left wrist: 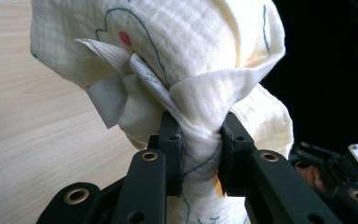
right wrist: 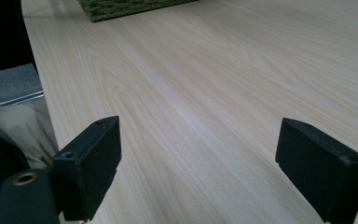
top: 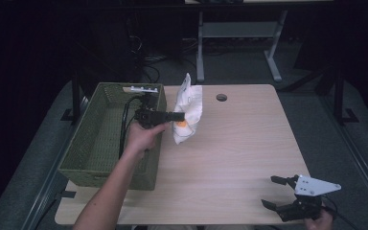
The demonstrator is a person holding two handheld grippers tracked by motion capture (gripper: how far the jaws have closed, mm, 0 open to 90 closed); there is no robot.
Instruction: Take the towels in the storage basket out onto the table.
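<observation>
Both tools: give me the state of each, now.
Left tool: shut on the cream cloth.
Right tool: open, holding nothing.

I log: cloth (left wrist: 182, 42), cream woven cotton, crinkled, matt, centre frame; basket (top: 88, 143), green wicker, rough, left; table (top: 239, 143), pale wood-grain, smooth satin; my left gripper (left wrist: 200, 144), matt black plastic.

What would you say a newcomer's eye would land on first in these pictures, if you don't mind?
Most likely the cream cloth with its printed drawing, bunched and held up above the wooden table, just right of the green woven basket. The left tongs are shut on a gathered fold of it, seen close up in the left gripper view. After that, the right tongs rest wide open at the table's near right corner.
</observation>
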